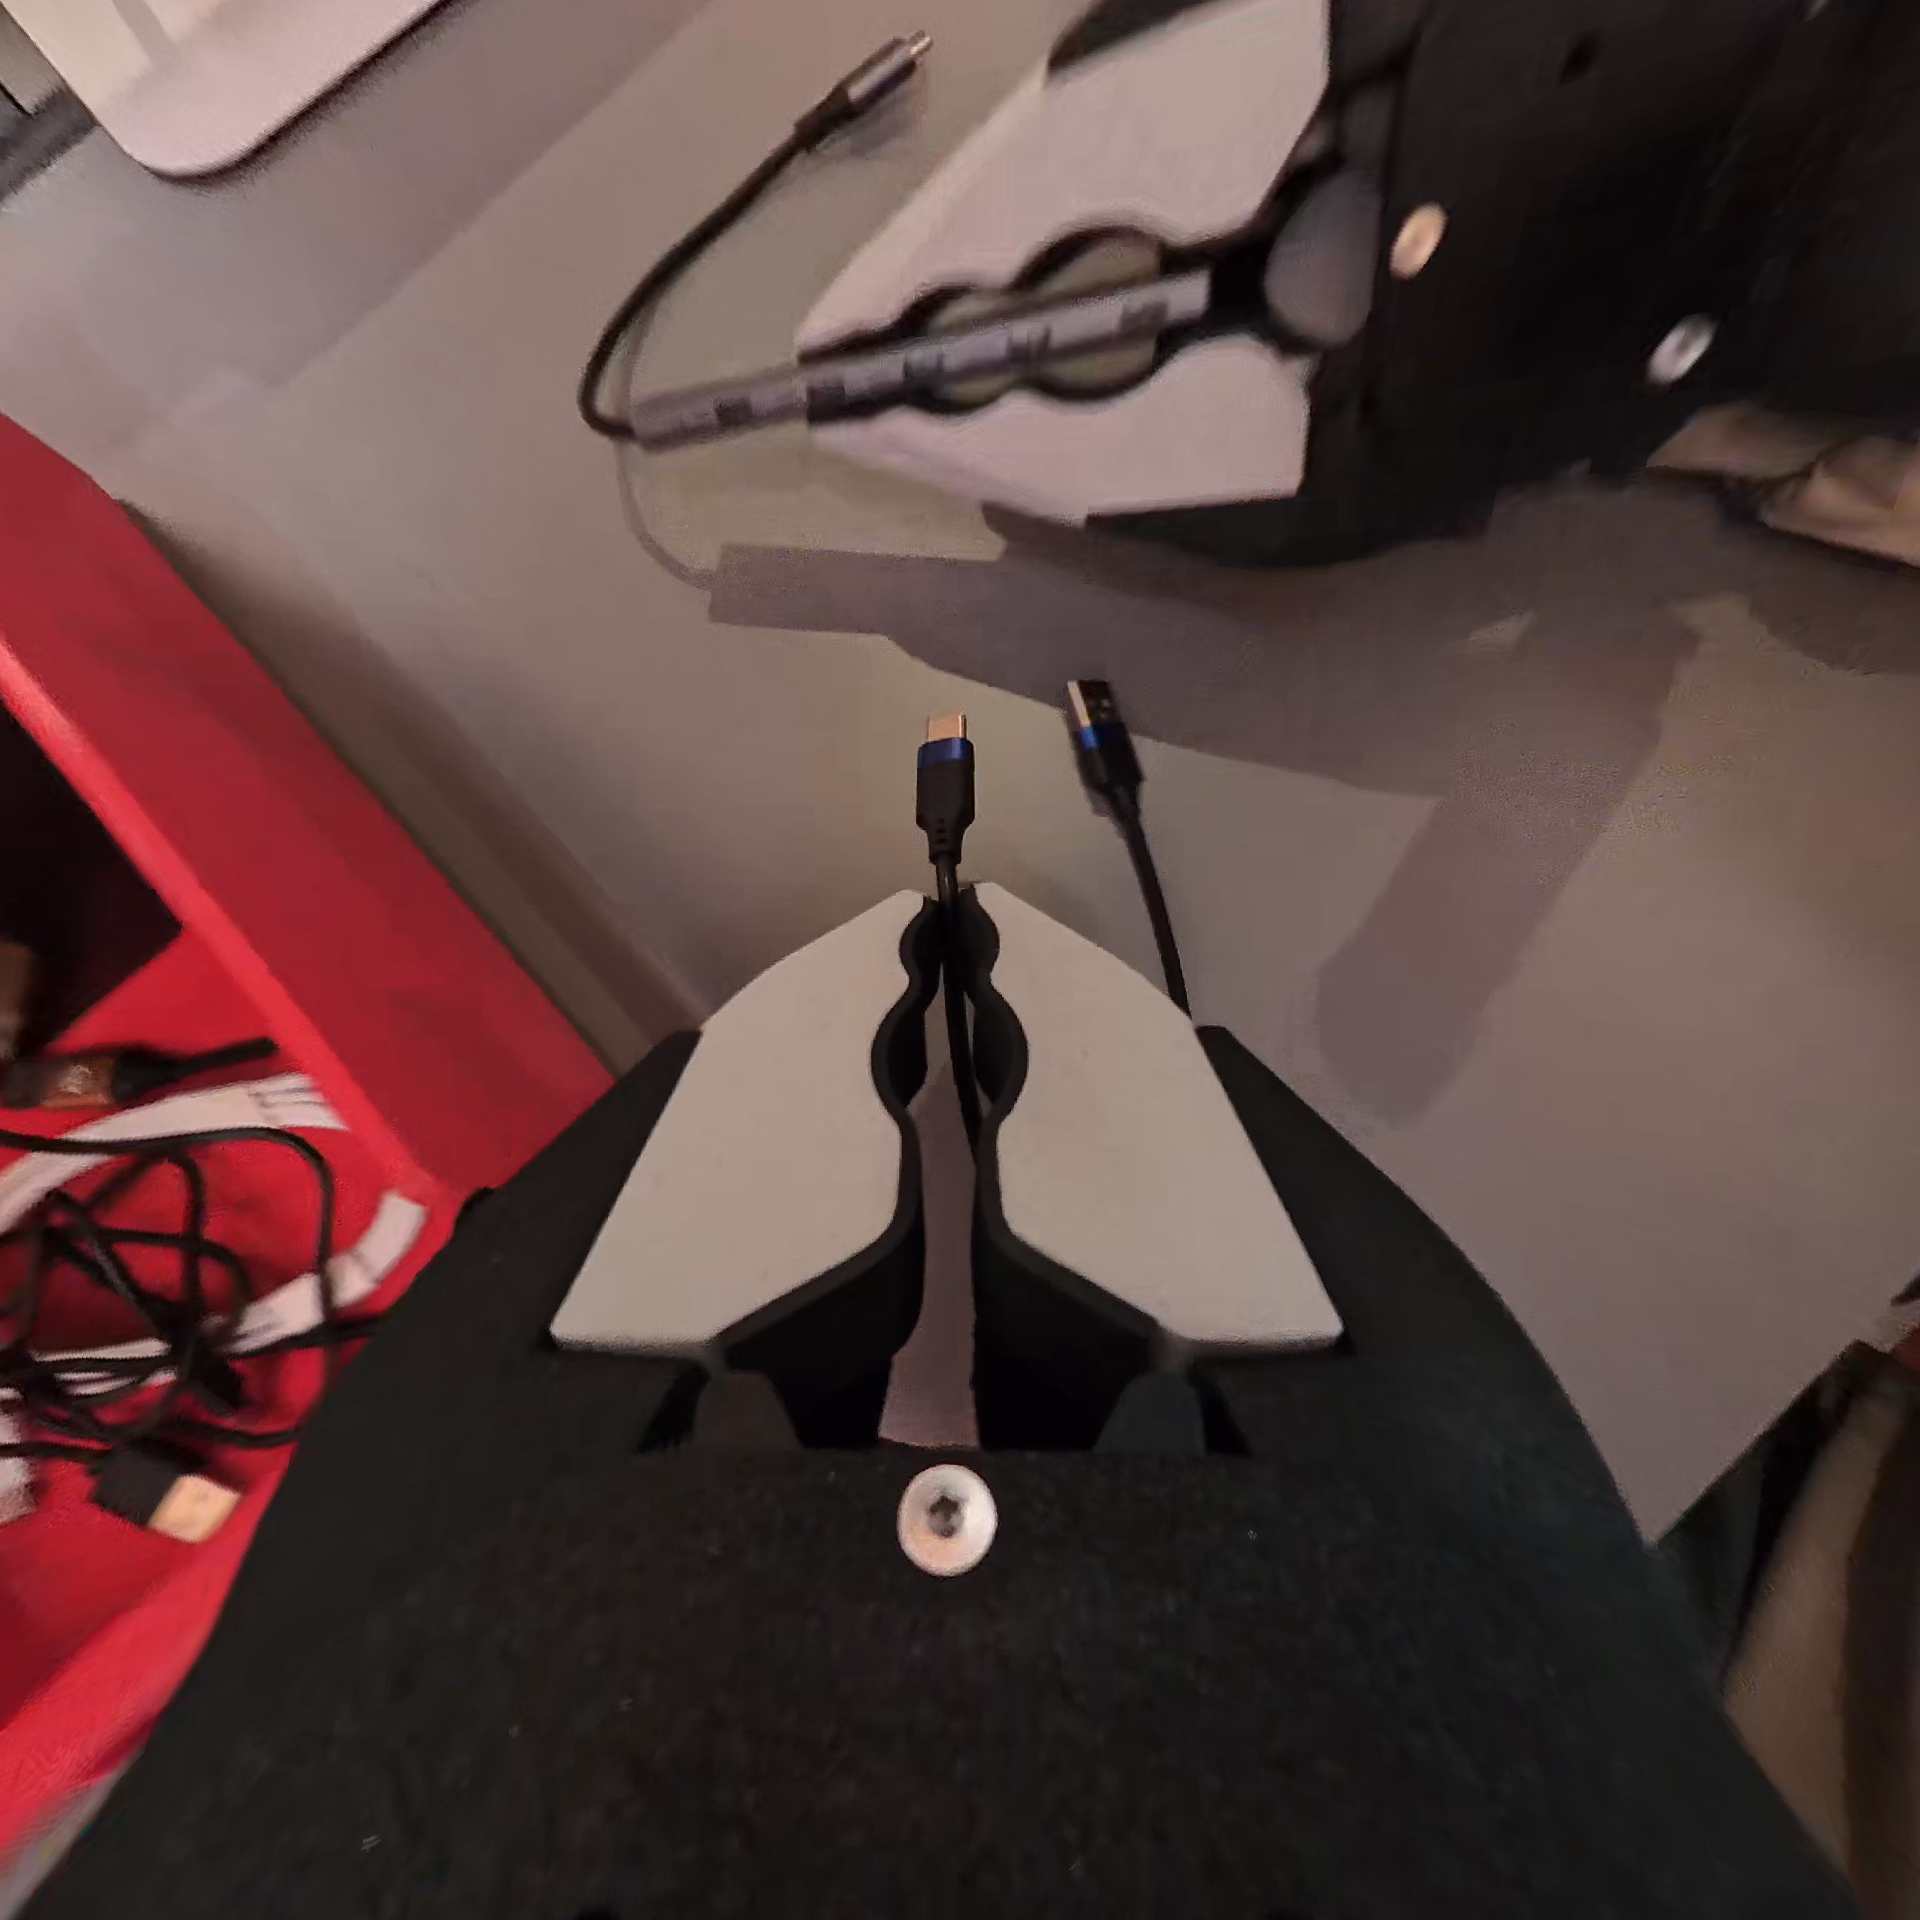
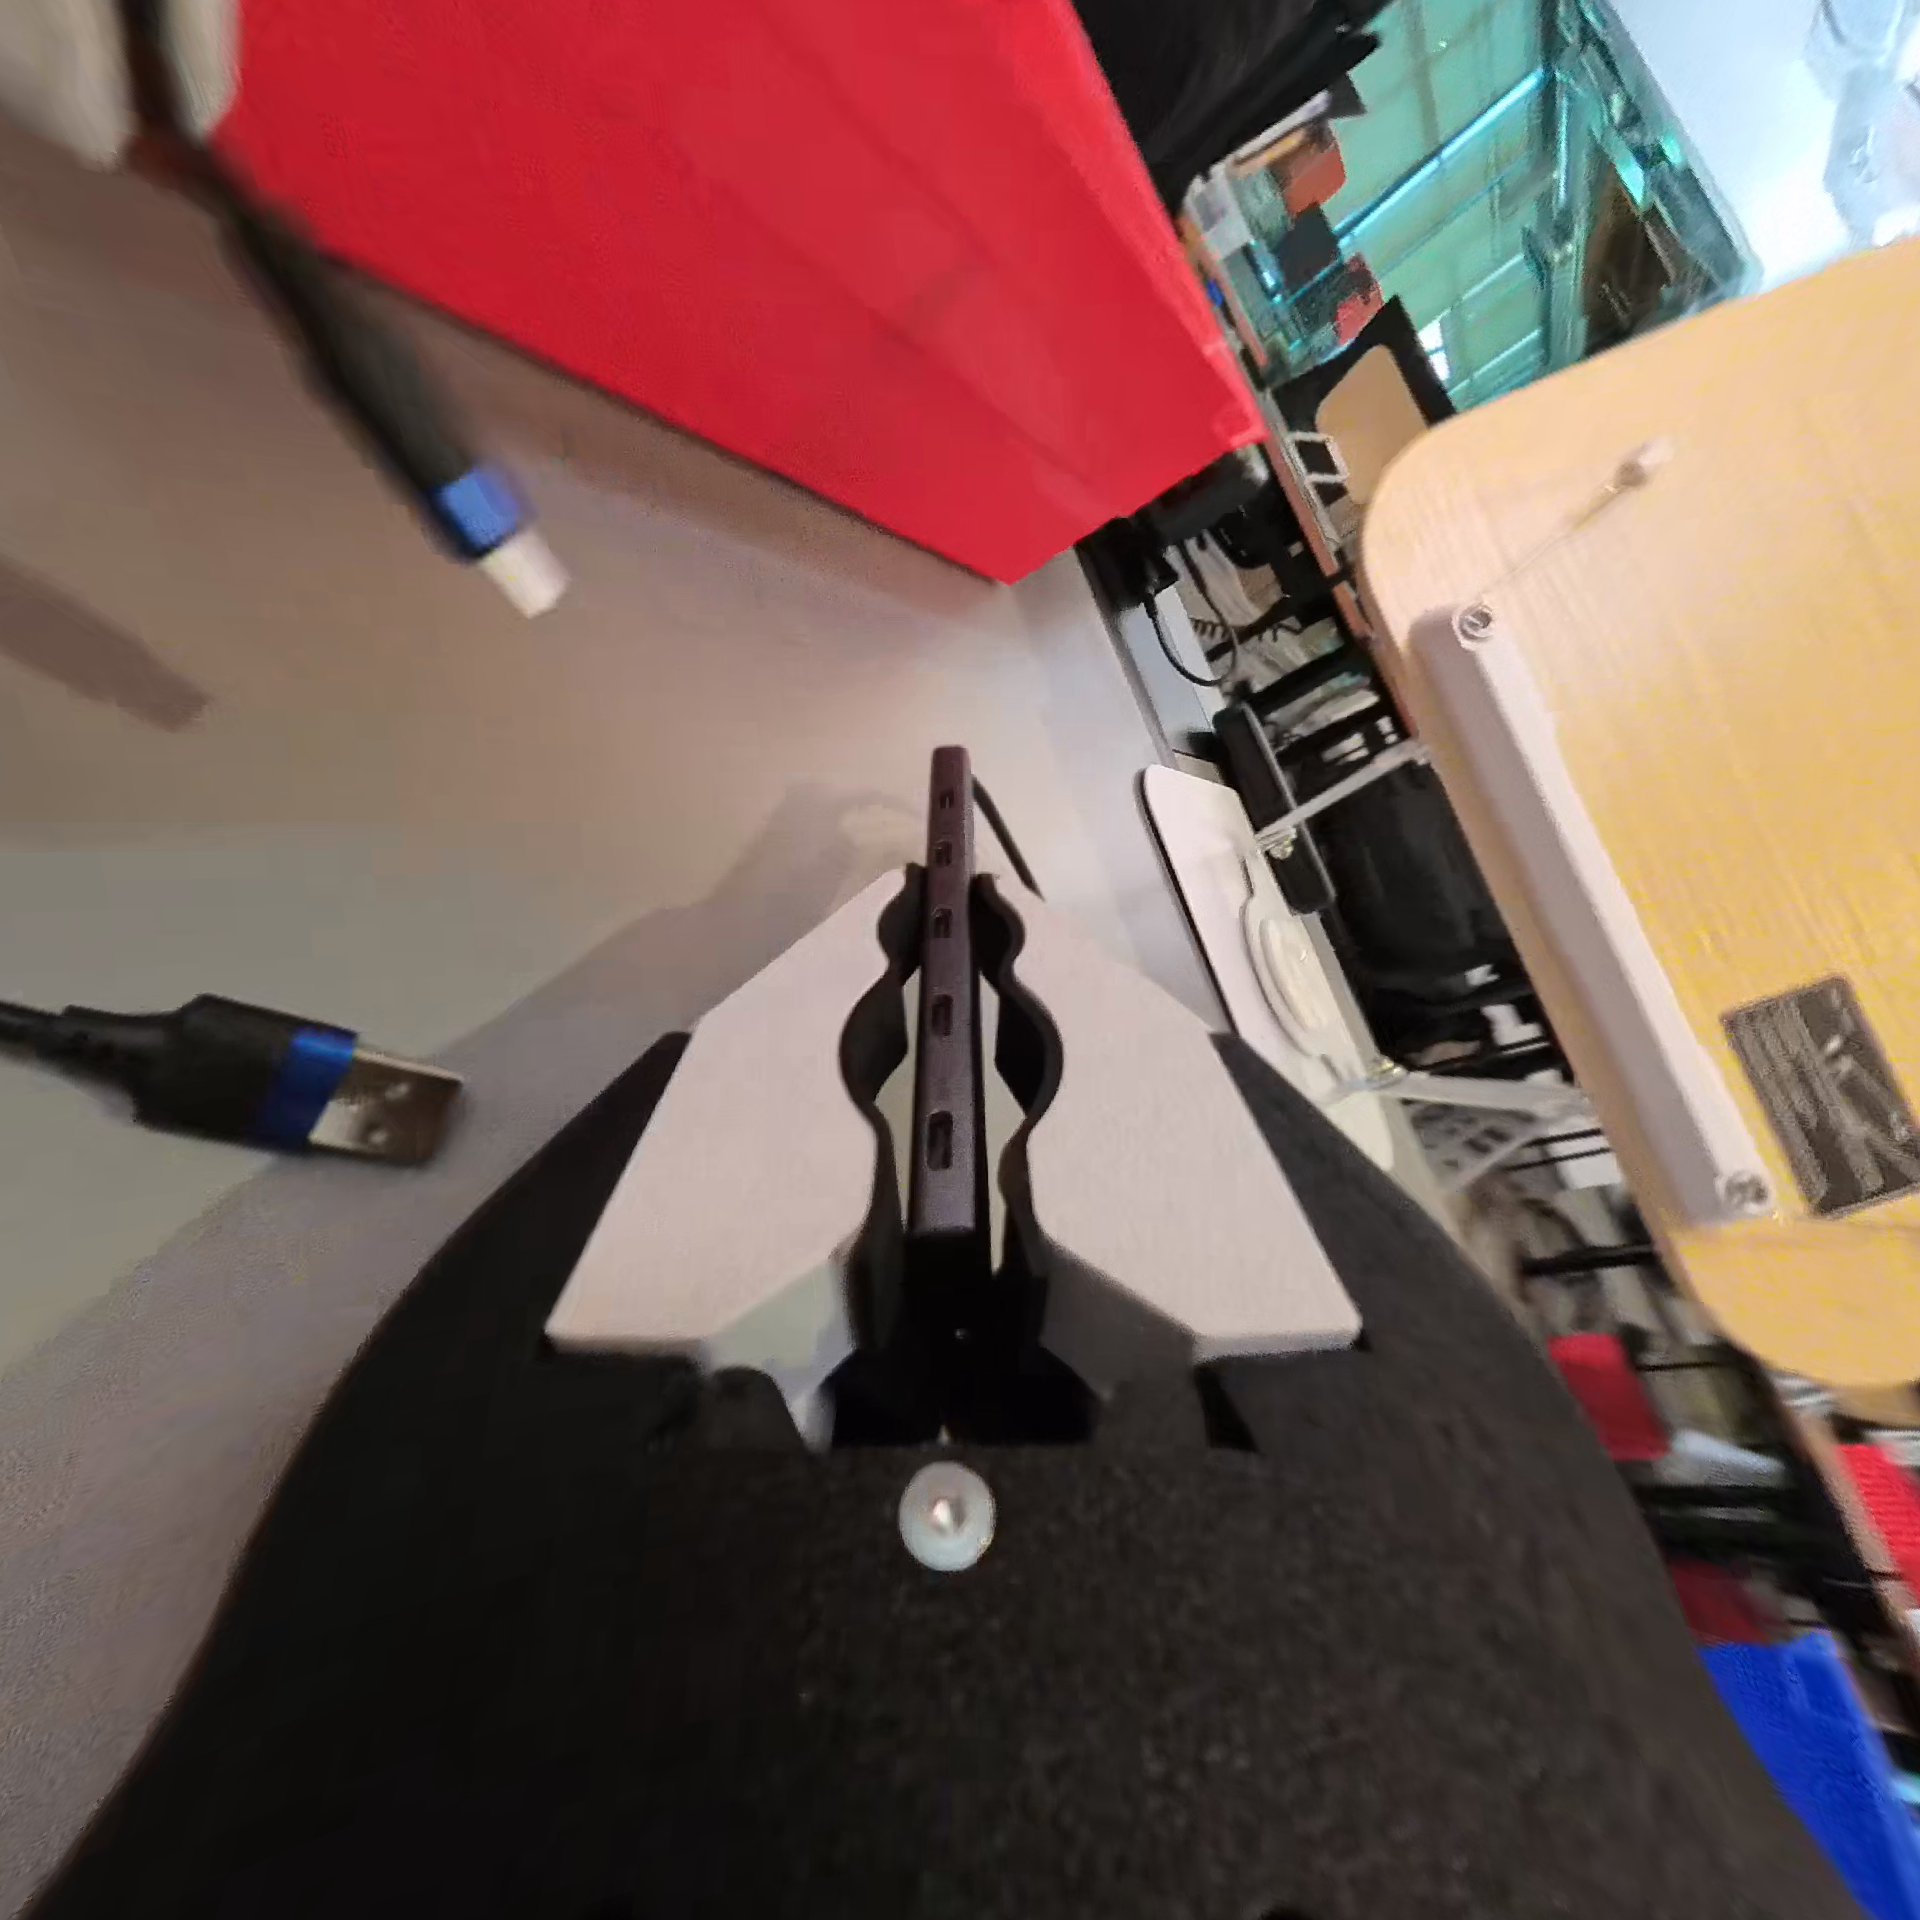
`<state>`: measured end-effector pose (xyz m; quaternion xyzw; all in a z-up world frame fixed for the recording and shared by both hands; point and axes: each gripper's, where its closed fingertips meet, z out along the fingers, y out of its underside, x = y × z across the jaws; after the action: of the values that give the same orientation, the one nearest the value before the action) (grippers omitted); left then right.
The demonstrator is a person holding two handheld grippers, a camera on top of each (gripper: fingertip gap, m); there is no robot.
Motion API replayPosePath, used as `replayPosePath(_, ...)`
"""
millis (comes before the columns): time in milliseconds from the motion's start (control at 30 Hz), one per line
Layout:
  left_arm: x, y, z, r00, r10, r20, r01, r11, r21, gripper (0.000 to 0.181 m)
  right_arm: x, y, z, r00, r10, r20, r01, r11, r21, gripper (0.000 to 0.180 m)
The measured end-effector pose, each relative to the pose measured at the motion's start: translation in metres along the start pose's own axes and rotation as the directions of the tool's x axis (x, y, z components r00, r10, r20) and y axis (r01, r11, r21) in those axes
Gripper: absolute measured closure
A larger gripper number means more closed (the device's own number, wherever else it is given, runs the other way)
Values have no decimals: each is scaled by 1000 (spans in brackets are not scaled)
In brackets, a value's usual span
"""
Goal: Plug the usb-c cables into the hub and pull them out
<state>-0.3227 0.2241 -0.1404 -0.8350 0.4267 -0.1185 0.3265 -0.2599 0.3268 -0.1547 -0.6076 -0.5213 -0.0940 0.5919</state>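
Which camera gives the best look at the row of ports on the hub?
The right wrist view: the hub sits sharp and close between the right gripper jaws, port slots facing the camera. The left wrist view shows it farther off, blurred, ports indistinct.

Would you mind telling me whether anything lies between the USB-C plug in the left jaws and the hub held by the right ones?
Nothing visible does. The black, blue-ringed USB-C plug faces open air toward the slim grey metal hub; the matching USB-A plug lies off to the side.
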Motion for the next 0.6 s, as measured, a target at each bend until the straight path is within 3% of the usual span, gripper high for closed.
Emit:
replayPosePath(100,14,10,9,1000,-31,-6,31,999,8,178,10,-9,-28,976,210,51,-214,973,90,171)
replayPosePath(200,29,15,24,998,-40,-48,38,999,-34,178,14,-25,-68,902,408,143,-430,883,189,171)
replayPosePath(300,32,6,28,993,-102,-60,103,995,13,158,25,-44,-110,816,552,169,-577,767,281,171)
replayPosePath(367,45,-15,15,971,-166,-169,189,974,128,145,33,-60,-134,801,579,155,-591,722,358,171)
replayPosePath(467,70,-63,-27,834,-250,-492,438,843,314,135,35,-81,-158,843,530,92,-514,743,429,171)
replayPosePath(533,79,-83,-51,703,-251,-665,579,746,330,135,27,-93,-162,892,448,50,-423,793,438,171)
replayPosePath(600,85,-91,-61,601,-241,-762,651,702,291,138,18,-102,-167,911,409,50,-386,803,454,171)
